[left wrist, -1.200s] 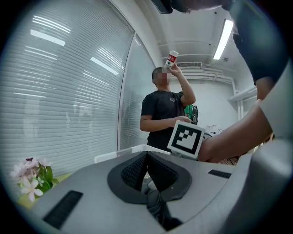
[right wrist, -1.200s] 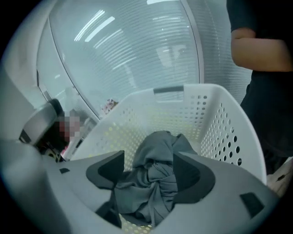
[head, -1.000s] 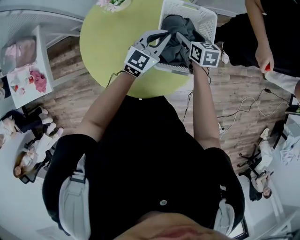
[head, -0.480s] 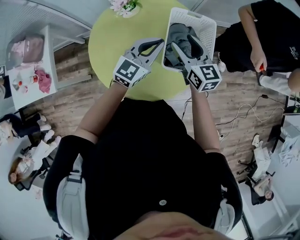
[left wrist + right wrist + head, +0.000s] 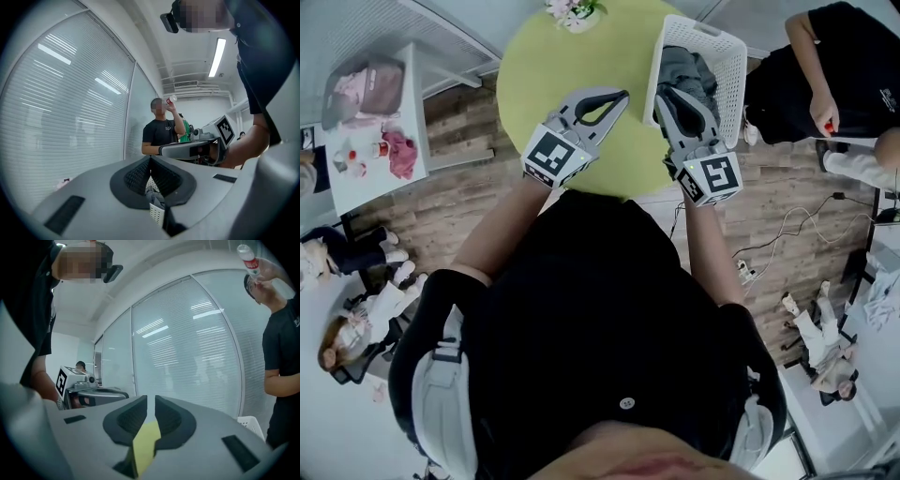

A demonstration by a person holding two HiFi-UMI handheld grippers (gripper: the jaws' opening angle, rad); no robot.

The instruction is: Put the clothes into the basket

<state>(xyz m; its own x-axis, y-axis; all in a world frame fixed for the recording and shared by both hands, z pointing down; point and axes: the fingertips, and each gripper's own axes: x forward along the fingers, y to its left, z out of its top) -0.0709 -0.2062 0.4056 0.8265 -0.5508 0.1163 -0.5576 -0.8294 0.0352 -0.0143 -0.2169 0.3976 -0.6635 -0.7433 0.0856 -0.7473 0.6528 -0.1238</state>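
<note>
A white slatted basket (image 5: 727, 42) stands on the right side of the round yellow-green table (image 5: 572, 56), with grey clothes (image 5: 684, 66) heaped inside. My left gripper (image 5: 622, 94) hovers over the table just left of the basket, shut and empty. In the left gripper view its jaws (image 5: 150, 158) meet, and the basket (image 5: 157, 213) with the clothes (image 5: 154, 199) shows beneath them. My right gripper (image 5: 661, 94) is at the basket's near left edge. Its jaws (image 5: 151, 399) are closing, a slim gap left and nothing between them.
A flower pot (image 5: 577, 11) sits at the table's far edge. A person in black (image 5: 825, 66) stands right of the basket, drinking from a bottle (image 5: 247, 258). A white side table (image 5: 370, 122) with pink items is at the left. Cables (image 5: 787, 225) lie on the wooden floor.
Both grippers have pulled back out of the basket toward my body, leaving the grey clothes inside. The right jaws have narrowed from wide open to almost closed.
</note>
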